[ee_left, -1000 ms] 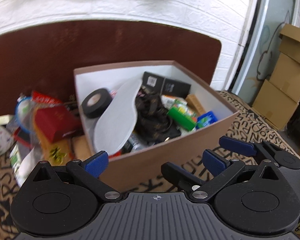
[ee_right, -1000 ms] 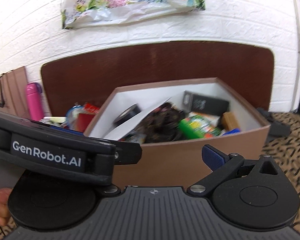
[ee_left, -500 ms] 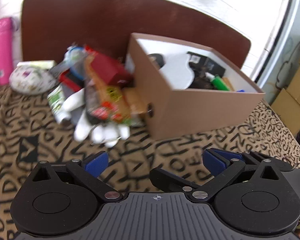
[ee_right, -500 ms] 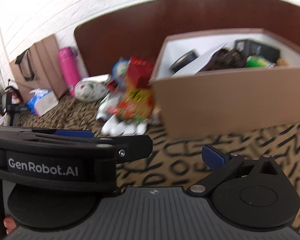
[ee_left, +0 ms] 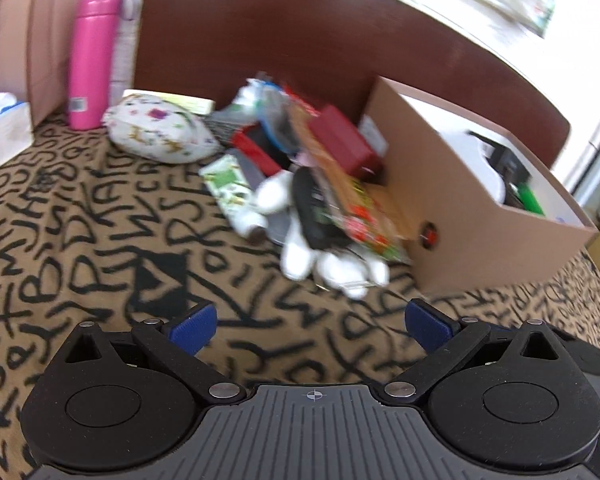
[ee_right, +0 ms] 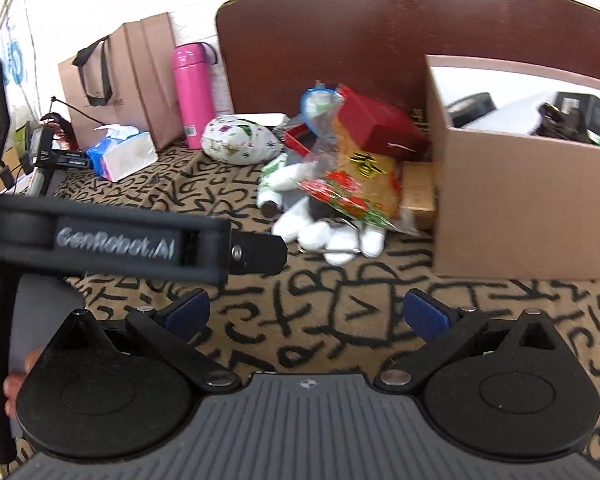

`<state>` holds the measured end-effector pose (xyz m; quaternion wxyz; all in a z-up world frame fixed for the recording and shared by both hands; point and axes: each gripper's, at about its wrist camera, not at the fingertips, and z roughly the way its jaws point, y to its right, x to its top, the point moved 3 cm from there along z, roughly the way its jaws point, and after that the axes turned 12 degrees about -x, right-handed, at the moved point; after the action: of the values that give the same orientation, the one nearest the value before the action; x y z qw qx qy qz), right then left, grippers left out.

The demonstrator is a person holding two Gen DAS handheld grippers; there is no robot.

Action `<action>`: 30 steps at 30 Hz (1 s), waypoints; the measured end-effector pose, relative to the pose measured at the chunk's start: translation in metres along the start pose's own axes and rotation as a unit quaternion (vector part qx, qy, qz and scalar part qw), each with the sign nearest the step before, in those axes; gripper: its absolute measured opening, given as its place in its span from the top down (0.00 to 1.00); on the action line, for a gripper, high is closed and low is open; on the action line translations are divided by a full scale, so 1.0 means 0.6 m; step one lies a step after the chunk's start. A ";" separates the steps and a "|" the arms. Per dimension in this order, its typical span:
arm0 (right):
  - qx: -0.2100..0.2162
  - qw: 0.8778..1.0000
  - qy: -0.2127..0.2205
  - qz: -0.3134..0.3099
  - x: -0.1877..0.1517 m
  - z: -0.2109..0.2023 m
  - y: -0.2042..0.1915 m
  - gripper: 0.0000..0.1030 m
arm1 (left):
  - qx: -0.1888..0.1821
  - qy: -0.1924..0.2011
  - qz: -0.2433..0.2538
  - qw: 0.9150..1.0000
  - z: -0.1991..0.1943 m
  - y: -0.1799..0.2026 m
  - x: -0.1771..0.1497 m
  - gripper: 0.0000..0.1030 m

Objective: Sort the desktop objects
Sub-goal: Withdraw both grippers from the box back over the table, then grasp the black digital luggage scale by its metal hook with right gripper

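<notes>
Currently left gripper [ee_left: 311,326] jaws wide apart, empty, above patterned cloth [ee_left: 80,240]. Right gripper [ee_right: 307,314] likewise spread wide, holding nothing. Clutter pile [ee_right: 340,184]: red box [ee_right: 376,126], snack bag [ee_right: 354,190], white glove [ee_right: 328,234], blurred, on cloth, touching left wall of cardboard box [ee_right: 516,208]. Box partly filled. Pink bottle [ee_right: 192,94], tissue pack [ee_right: 120,152], paper bag [ee_right: 128,76] at rear left.
</notes>
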<state>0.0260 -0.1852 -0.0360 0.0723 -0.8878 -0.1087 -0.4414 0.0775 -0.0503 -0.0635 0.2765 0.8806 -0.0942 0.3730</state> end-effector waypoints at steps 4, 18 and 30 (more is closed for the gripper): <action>0.002 1.000 0.008 -0.020 0.014 0.022 -0.024 0.02 | 0.011 0.007 0.000 1.000 0.011 -0.032 0.020 0.00; -0.017 0.999 0.008 -0.051 0.042 0.114 -0.059 0.27 | 0.021 0.001 -0.029 0.999 0.086 -0.114 0.069 0.23; -0.068 0.997 0.043 0.001 0.060 0.135 -0.042 0.37 | 0.019 0.012 -0.018 1.000 0.133 -0.126 0.102 0.23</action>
<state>0.1028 -0.1379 -0.0552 0.0169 -0.8708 -0.0744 -0.4858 0.1969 -0.0294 -0.0970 0.2678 0.8825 -0.0682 0.3805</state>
